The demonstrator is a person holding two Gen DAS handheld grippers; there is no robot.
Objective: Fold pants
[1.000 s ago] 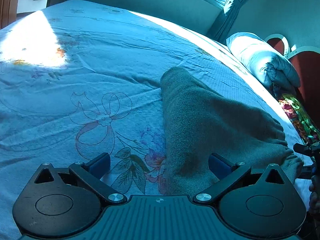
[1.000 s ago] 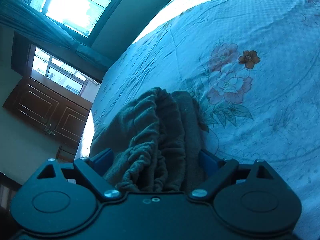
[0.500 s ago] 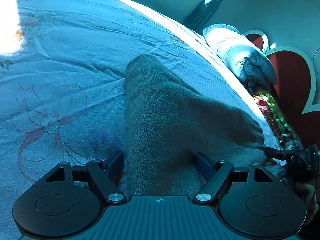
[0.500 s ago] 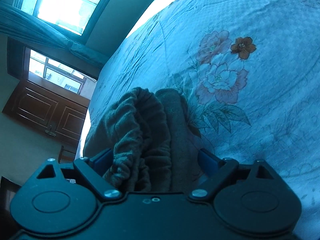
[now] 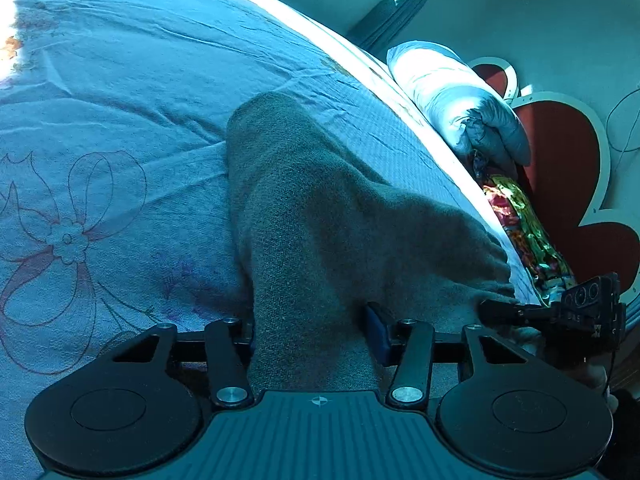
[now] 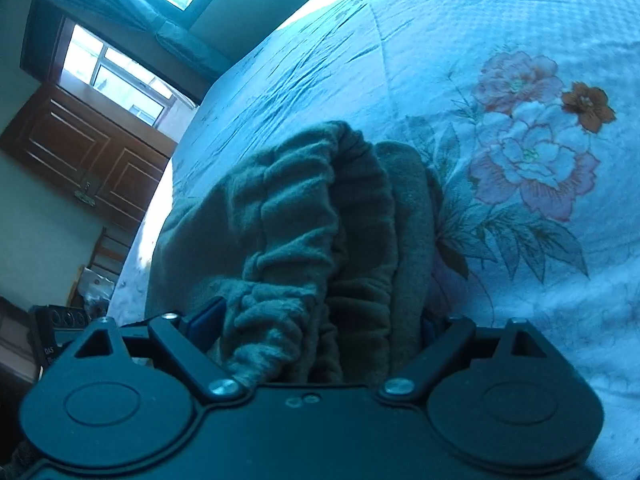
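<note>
Left wrist view: the left gripper (image 5: 310, 332) is closing its jaws around the leg end of the grey pants (image 5: 320, 216) lying on the floral bedsheet (image 5: 120, 120). Right wrist view: the right gripper (image 6: 320, 328) is closing on the gathered waistband (image 6: 320, 216). Gripping appears underway; next, both ends likely need lifting together.

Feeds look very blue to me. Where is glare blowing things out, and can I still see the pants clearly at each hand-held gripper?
Left wrist view: blue cast, sunlit strip along the bedsheet edge blown white, pants sharp. Right wrist view: window overexposed, gathered waistband dim but readable, fisheye bends the bed.
</note>
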